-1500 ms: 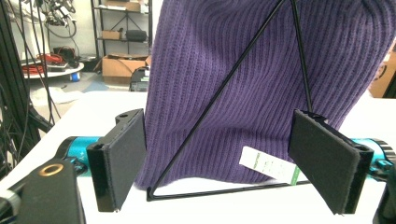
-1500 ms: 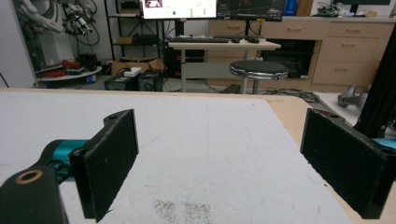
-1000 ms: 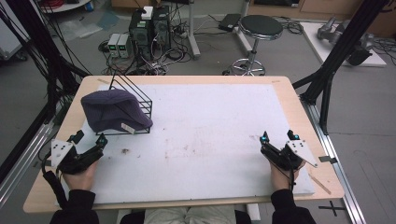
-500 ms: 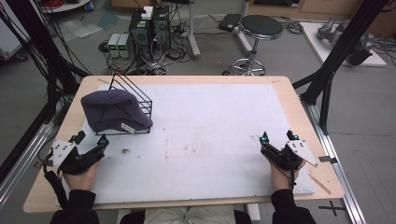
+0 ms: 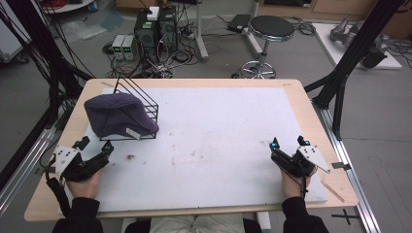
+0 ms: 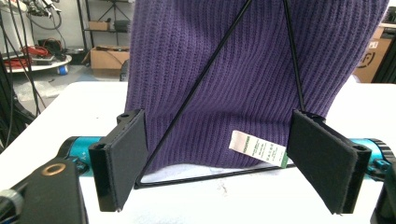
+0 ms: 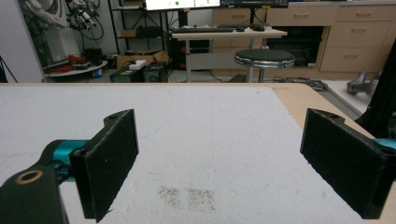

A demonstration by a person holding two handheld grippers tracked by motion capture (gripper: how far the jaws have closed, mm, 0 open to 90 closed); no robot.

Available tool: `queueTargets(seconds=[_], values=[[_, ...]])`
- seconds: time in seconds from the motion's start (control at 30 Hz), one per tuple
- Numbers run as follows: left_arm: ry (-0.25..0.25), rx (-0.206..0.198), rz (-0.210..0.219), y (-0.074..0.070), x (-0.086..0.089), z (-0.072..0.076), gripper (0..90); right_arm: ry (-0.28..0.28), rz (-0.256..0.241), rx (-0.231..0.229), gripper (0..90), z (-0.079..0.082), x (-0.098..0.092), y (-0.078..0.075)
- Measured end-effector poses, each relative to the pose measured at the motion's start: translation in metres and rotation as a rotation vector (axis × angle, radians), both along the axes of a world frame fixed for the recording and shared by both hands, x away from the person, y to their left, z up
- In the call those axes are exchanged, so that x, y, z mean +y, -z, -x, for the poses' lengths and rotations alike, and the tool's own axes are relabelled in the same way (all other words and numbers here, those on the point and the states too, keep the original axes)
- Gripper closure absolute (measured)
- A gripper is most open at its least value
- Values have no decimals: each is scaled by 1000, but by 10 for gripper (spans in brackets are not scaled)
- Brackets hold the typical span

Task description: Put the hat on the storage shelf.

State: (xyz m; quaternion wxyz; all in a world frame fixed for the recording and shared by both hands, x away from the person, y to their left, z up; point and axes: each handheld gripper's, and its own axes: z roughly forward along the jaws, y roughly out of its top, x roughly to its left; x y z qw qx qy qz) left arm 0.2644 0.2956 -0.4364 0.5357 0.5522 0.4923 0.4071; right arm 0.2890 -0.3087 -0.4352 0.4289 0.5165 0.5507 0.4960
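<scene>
A purple knitted beanie (image 5: 116,115) is draped over a black wire rack (image 5: 145,104) at the table's far left. In the left gripper view the beanie (image 6: 243,70) hangs close ahead, with a white label (image 6: 258,148) at its hem and the rack's wires (image 6: 205,74) crossing it. My left gripper (image 5: 93,143) rests on the white mat just short of the rack, jaws open and empty (image 6: 224,163). At the near right my right gripper (image 5: 288,142) sits on the mat, open with nothing between its jaws (image 7: 224,158).
A white foam mat (image 5: 209,141) covers most of the wooden table (image 5: 311,111). Small dark crumbs (image 7: 187,196) lie on the mat ahead of the right gripper. Behind the table stand a round stool (image 5: 268,29), computer boxes (image 5: 155,26) and black frame posts (image 5: 350,63).
The left gripper has edged slightly forward toward the rack. The right gripper has stayed still.
</scene>
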Motion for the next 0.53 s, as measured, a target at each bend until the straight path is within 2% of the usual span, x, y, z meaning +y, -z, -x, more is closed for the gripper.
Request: queueTargets(seconds=[0.5,0.53], values=[[2,1,2,1,0,-1,209,-9,10,0,105,-2,-1,1],[3,1,1,1,0,-1,209,-10,0,6,105,-2,0,2]])
